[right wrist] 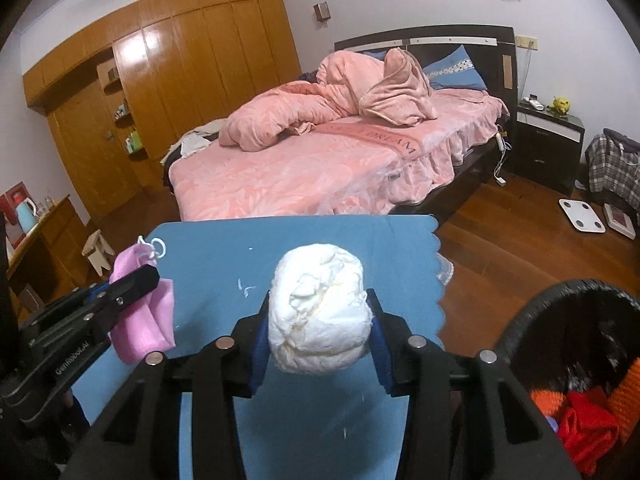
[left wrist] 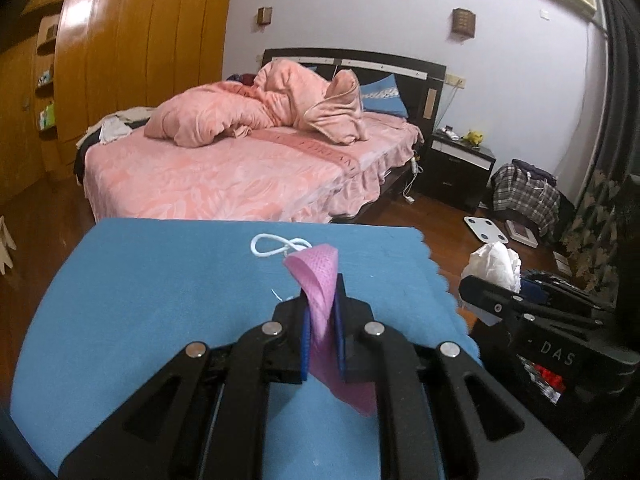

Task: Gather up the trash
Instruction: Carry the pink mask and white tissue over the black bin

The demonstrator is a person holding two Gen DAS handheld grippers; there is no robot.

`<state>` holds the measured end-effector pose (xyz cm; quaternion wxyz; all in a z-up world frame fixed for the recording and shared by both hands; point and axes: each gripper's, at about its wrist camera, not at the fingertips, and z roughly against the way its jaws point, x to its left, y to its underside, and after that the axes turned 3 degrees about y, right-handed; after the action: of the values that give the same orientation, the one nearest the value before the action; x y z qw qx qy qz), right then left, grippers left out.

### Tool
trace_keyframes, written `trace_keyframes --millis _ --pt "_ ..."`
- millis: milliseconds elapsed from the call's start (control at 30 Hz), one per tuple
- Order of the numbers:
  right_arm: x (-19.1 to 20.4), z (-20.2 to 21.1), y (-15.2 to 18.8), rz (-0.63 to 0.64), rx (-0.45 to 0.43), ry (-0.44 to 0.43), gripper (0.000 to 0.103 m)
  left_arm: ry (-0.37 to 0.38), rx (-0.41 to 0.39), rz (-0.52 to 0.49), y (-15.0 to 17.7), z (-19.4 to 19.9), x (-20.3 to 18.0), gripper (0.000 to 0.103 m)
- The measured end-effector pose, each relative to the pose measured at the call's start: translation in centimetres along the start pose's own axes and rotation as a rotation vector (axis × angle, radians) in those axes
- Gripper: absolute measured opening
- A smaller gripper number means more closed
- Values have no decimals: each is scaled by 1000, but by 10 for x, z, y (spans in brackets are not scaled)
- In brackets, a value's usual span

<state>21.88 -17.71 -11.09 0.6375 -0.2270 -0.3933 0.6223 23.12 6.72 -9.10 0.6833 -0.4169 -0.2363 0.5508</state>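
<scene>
Left tongs [left wrist: 322,320] clamped on a pink woven face mask [left wrist: 320,280], folded, its white ear loop [left wrist: 276,245] dangling over the blue cloth-covered counter [left wrist: 160,280]. Right tongs [right wrist: 318,322], tilted downward above the counter's near edge, grip a crumpled white tissue ball [right wrist: 318,316]. Off the counter's right edge, a black mesh bin [right wrist: 560,300] holds red and orange scraps [right wrist: 584,424]. Beyond: pink bed [right wrist: 300,176].

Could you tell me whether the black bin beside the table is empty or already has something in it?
Not empty: the right wrist view shows red and orange items lying inside the black bin. How full it is cannot be told.
</scene>
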Motion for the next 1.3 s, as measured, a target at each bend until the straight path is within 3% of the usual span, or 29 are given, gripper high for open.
trace_keyframes --millis 800,1300 --pt "-15 141 27 15 -123 38 43 96 -81 -67 18 127 -85 12" --pt "-43 199 34 13 -198 93 43 174 -121 -140 21 154 -136 12"
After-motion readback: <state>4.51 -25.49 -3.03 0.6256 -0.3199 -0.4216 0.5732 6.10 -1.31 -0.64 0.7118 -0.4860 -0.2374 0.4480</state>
